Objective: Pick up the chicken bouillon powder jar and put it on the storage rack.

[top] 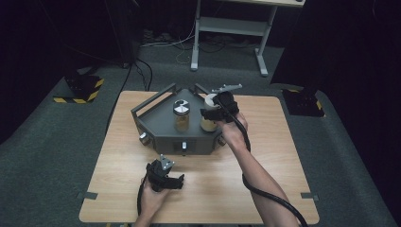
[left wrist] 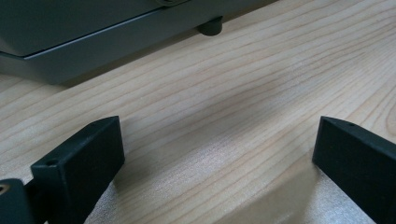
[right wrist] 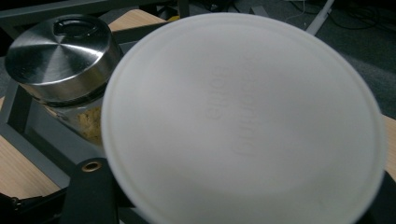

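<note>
A grey tray (top: 161,127) with raised rails stands at the back of the wooden table (top: 265,156). On it stands a glass jar with a steel lid (top: 181,115), pale contents inside. Right of it is a jar with a white lid (top: 208,124). My right gripper (top: 211,113) is shut on the white-lidded jar just over the tray. In the right gripper view the white lid (right wrist: 243,116) looms close, the steel-lidded jar (right wrist: 60,56) sits behind it at left, and one of the black fingers (right wrist: 91,191) shows beside the lid. My left gripper (top: 165,174) rests on the table in front of the tray, open (left wrist: 215,140) over bare wood.
The tray's front wall (left wrist: 93,42) and one rubber foot (left wrist: 210,25) lie just ahead of the left gripper. A white desk frame (top: 231,28) stands on the carpet beyond the table. Black-and-yellow floor blocks (top: 82,90) flank the table's far corners.
</note>
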The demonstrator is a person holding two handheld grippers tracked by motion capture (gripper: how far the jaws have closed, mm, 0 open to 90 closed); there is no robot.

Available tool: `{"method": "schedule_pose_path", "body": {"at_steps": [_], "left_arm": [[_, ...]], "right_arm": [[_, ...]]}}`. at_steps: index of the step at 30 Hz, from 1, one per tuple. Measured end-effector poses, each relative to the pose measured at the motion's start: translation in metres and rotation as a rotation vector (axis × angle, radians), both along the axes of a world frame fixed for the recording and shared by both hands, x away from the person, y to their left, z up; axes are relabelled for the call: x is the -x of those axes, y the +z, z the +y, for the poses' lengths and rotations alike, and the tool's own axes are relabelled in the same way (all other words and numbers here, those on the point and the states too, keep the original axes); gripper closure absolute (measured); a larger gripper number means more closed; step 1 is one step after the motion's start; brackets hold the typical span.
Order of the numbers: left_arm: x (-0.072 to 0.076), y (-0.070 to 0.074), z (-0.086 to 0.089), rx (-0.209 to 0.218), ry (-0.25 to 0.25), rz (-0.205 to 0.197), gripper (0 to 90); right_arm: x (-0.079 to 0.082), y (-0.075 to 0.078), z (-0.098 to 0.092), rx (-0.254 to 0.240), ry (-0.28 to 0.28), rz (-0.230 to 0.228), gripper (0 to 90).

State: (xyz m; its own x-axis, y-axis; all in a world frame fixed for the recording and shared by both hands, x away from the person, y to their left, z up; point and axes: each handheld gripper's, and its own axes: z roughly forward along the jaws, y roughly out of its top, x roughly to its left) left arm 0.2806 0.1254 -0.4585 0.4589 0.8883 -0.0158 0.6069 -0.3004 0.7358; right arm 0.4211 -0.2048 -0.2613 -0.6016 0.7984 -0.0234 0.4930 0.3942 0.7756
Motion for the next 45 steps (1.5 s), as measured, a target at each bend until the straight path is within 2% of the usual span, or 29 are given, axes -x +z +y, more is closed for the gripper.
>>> {"method": "schedule_pose_path", "body": {"at_steps": [16,22,24,26,32,37,45], "left_arm": [[0.0,0.0,-0.002,-0.011,0.0,-0.003,2.1],[0.0,0.0,-0.002,-0.011,0.0,-0.002,2.1],[0.0,0.0,-0.002,-0.011,0.0,-0.003,2.1],[0.0,0.0,-0.002,-0.011,0.0,-0.003,2.1],[0.0,0.0,-0.002,-0.01,0.0,-0.004,2.1],[0.0,0.0,-0.002,-0.011,0.0,-0.003,2.1],[0.001,0.0,-0.002,-0.009,0.001,-0.004,2.1]], "right_arm": [[-0.001,-0.003,0.006,0.023,0.008,-0.008,33.5],[-0.002,-0.004,0.004,0.012,0.007,-0.002,32.4],[-0.003,-0.004,0.002,0.001,0.005,0.004,29.1],[-0.002,-0.007,0.001,-0.01,-0.008,0.003,19.9],[0.005,-0.01,-0.004,-0.024,-0.011,-0.027,10.0],[0.011,-0.01,-0.014,-0.043,0.005,-0.055,7.2],[0.02,-0.013,-0.031,-0.065,0.028,-0.072,6.3]]}}
